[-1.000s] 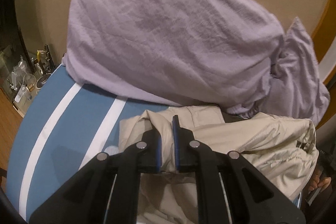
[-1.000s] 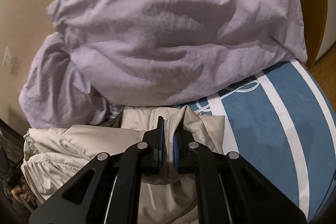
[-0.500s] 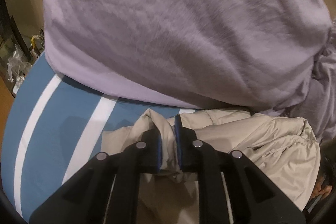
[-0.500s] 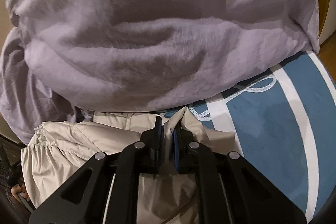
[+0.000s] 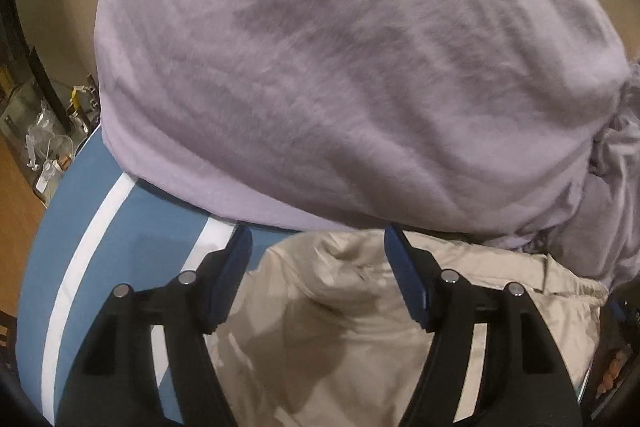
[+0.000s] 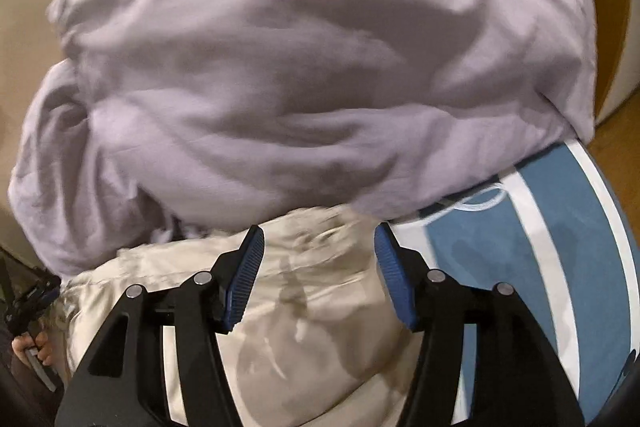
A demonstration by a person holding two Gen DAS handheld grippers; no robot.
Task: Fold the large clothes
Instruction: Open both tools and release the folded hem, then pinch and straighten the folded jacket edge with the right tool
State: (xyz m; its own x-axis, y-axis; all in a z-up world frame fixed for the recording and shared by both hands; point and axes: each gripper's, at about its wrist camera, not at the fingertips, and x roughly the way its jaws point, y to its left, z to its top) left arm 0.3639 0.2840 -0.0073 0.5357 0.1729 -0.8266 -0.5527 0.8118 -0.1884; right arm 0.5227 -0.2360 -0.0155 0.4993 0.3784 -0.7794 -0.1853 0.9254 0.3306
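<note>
A beige jacket [image 5: 360, 315] lies crumpled on a blue bed cover with white stripes [image 5: 120, 251], its far edge against a big lilac duvet heap [image 5: 340, 67]. My left gripper [image 5: 318, 247] hovers over the jacket's left corner with its jaws opening; the cloth lies below and between the blue pads [image 5: 404, 271] untouched. In the right wrist view the same jacket [image 6: 320, 307] lies under my right gripper [image 6: 319, 243], whose jaws are also opening, with the pads [image 6: 248, 267] clear of the fabric.
The lilac duvet [image 6: 300, 67] fills the far half of both views. The blue striped cover [image 6: 560, 247] shows bare to the right. A shelf with glassware [image 5: 44, 147] stands at the left beyond the bed. A person's hand [image 6: 32, 347] shows at the lower left.
Both grippers were shut on folds of the beige jacket and have let go; their jaws now stand wide. Both moved forward toward the lilac duvet, and the jacket's pinched edge has dropped flat.
</note>
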